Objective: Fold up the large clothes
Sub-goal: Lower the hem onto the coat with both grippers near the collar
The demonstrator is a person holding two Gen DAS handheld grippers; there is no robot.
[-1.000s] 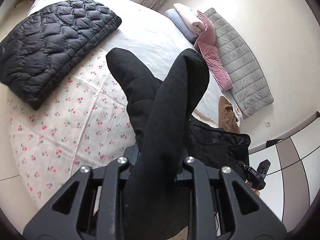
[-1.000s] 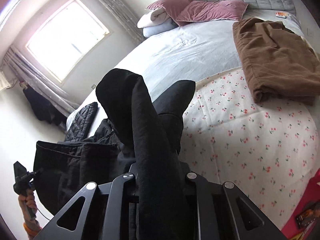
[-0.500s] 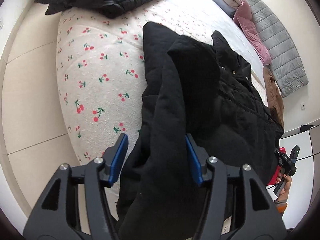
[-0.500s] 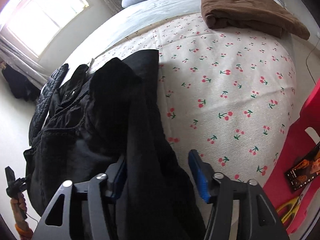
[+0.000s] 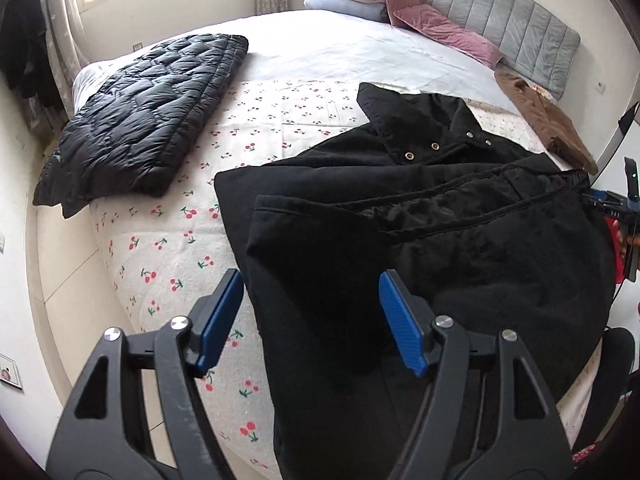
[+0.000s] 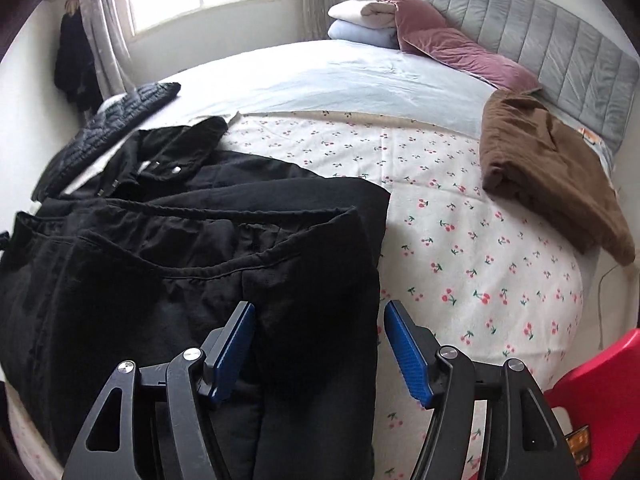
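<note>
A large black jacket (image 5: 420,220) lies spread on the cherry-print bedspread (image 5: 168,240), its collar with metal snaps toward the headboard and its sleeves folded across the front. My left gripper (image 5: 310,320) hangs over the jacket's near left edge, its jaws opening, blue pads clear of the cloth below. My right gripper (image 6: 318,344) stands over the jacket (image 6: 200,248) at its near right edge, jaws apart, pads not pressing the fabric. The right gripper also shows at the far right of the left wrist view.
A folded black quilted coat (image 5: 144,124) lies at the bed's left. A folded brown garment (image 6: 548,168) rests on the right. Pink pillows (image 6: 452,48), folded blankets (image 6: 360,20) and a grey headboard (image 6: 560,48) are at the back. Something red (image 6: 600,392) is at lower right.
Both grippers let go of the black sleeves they held up, opened wide and came down. The sleeves now lie folded flat on the jacket.
</note>
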